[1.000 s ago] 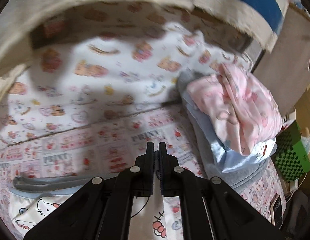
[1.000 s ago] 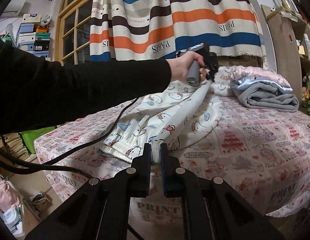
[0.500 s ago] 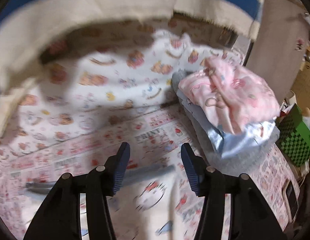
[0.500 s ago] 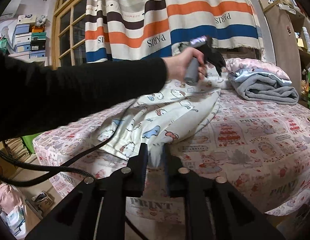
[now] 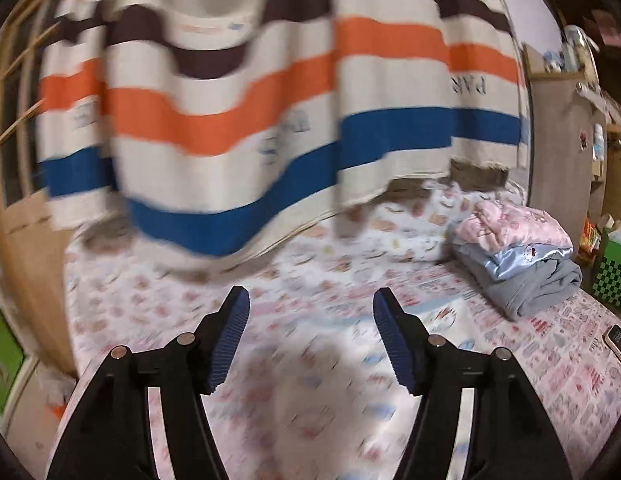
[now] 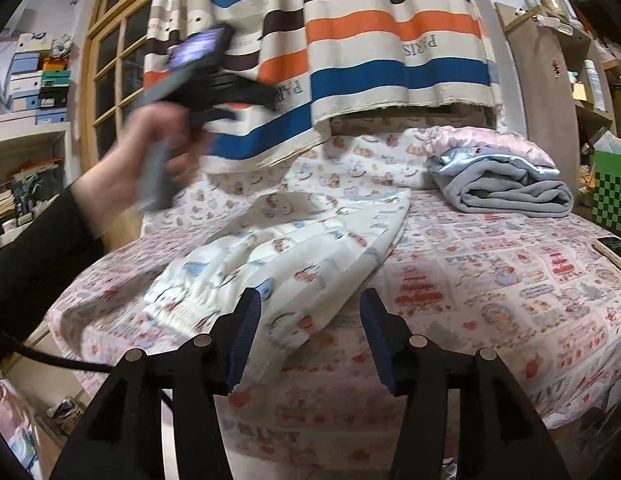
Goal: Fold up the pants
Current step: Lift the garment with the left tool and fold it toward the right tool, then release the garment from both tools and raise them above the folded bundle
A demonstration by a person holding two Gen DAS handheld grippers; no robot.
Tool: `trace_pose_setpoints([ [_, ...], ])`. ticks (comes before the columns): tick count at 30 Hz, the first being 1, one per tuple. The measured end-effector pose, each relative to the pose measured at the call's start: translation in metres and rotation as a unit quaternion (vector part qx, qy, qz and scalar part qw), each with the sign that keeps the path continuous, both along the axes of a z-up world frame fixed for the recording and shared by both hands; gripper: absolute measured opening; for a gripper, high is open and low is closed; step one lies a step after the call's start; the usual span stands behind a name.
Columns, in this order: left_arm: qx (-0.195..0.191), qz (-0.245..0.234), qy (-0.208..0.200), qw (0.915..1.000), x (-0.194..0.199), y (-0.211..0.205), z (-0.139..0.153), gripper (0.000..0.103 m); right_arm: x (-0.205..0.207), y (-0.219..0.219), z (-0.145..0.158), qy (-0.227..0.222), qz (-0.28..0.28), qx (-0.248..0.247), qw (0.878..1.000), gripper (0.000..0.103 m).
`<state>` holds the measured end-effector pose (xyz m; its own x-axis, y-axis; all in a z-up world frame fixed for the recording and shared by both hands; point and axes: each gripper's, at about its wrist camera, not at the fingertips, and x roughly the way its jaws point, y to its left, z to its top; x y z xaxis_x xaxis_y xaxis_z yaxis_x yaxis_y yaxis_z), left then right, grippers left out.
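Note:
The white cartoon-print pants (image 6: 294,256) lie loosely folded on the bed, waistband end toward the near left. My right gripper (image 6: 308,336) is open and empty, just in front of the pants' near edge. My left gripper (image 5: 310,340) is open and empty, raised above the bed; the pants show blurred below it (image 5: 334,400). In the right wrist view the left gripper (image 6: 270,100) is held high at the left, blurred by motion.
A stack of folded clothes, pink on blue on grey (image 6: 502,184) (image 5: 518,256), sits at the bed's far right. A striped curtain (image 6: 390,40) hangs behind. A phone (image 6: 614,250) lies at the right bed edge. A green checkered box (image 6: 610,196) stands beyond.
Both grippers have opened and let go of the pants. The left gripper has lifted up and back to the left; the pants now lie flat on the bed.

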<state>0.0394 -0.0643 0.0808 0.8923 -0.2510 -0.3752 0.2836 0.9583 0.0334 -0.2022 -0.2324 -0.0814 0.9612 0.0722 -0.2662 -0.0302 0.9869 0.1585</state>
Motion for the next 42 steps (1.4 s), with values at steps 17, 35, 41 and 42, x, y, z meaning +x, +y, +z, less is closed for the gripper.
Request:
trace_pose_setpoints([
  [17, -0.074, -0.007, 0.057, 0.9956, -0.137, 0.068, -0.102, 0.063, 0.012, -0.004, 0.006, 0.016, -0.021, -0.001, 1.0, 0.053],
  [35, -0.122, -0.072, 0.129, 0.9814, -0.147, 0.044, -0.147, 0.022, 0.026, 0.012, -0.012, 0.071, 0.013, 0.016, 0.997, 0.053],
  [41, -0.145, -0.065, 0.111, 0.981, -0.149, 0.057, -0.136, 0.012, 0.027, 0.011, -0.016, 0.076, 0.011, 0.019, 0.997, 0.057],
  [42, -0.143, -0.06, 0.109, 0.9819, -0.148, 0.057, -0.136, 0.012, 0.027, 0.01, -0.016, 0.076, 0.011, 0.018, 0.997, 0.057],
])
